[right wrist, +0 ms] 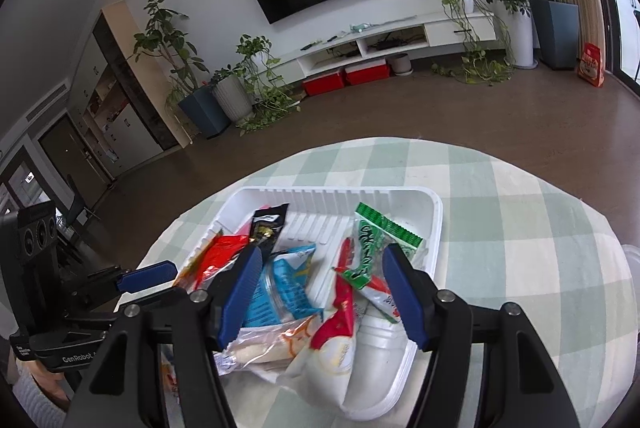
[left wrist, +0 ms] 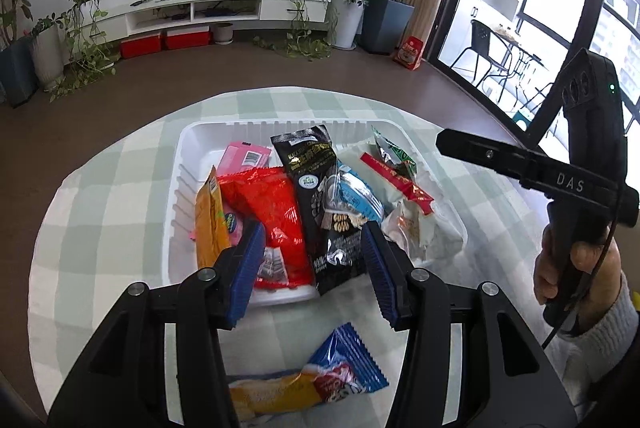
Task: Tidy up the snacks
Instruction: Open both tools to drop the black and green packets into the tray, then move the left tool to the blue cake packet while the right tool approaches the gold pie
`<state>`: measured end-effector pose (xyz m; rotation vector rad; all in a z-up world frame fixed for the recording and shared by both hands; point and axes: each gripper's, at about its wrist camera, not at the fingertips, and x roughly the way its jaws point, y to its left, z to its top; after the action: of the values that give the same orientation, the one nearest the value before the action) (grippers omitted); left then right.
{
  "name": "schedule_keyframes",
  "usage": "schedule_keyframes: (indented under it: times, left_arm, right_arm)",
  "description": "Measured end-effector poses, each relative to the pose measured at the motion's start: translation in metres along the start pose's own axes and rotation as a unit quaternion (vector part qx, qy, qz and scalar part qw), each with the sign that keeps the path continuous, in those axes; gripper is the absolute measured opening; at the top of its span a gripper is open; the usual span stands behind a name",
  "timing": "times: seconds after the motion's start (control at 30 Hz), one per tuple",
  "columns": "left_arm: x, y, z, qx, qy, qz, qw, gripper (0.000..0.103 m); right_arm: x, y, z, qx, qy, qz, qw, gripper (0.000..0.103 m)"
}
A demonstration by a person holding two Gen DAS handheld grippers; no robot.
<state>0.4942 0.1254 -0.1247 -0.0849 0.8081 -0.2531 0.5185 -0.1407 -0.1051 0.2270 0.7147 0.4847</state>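
A white plastic tray (left wrist: 200,136) on the checked tablecloth holds several snack packets: a red one (left wrist: 268,212), a black one (left wrist: 316,180), an orange one (left wrist: 208,220), a light blue one (left wrist: 356,192), a pink one (left wrist: 244,156) and a green-and-white one (right wrist: 372,240). My left gripper (left wrist: 314,268) is open and empty above the tray's near edge. A blue-and-orange packet (left wrist: 320,376) lies on the cloth below it, outside the tray. My right gripper (right wrist: 324,292) is open and empty over the tray (right wrist: 434,228), above the light blue packet (right wrist: 288,284) and a red-and-white packet (right wrist: 340,316).
The round table with its green-and-white cloth (left wrist: 112,188) ends at brown floor on all sides. The right gripper's body and the hand on it (left wrist: 576,188) show at the right of the left wrist view. The left gripper's body (right wrist: 80,292) shows at the left of the right wrist view.
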Motion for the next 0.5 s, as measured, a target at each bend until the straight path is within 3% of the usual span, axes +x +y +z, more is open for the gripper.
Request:
schedule_keyframes:
  times: [0.27, 0.37, 0.5]
  left_arm:
    - [-0.033, 0.013, -0.05, 0.001, 0.012, 0.014, 0.9998, 0.051]
    - [-0.039, 0.017, -0.07, 0.004, 0.021, 0.02, 0.9996, 0.051]
    - [-0.05, 0.023, -0.09, -0.004, 0.026, 0.02, 0.9995, 0.051]
  right_arm:
    - [-0.041, 0.038, -0.022, -0.039, -0.009, 0.019, 0.999, 0.072]
    - [-0.057, 0.049, -0.044, -0.042, -0.004, 0.033, 0.999, 0.078]
    - [-0.068, 0.074, -0.082, -0.073, 0.023, 0.039, 0.996, 0.079]
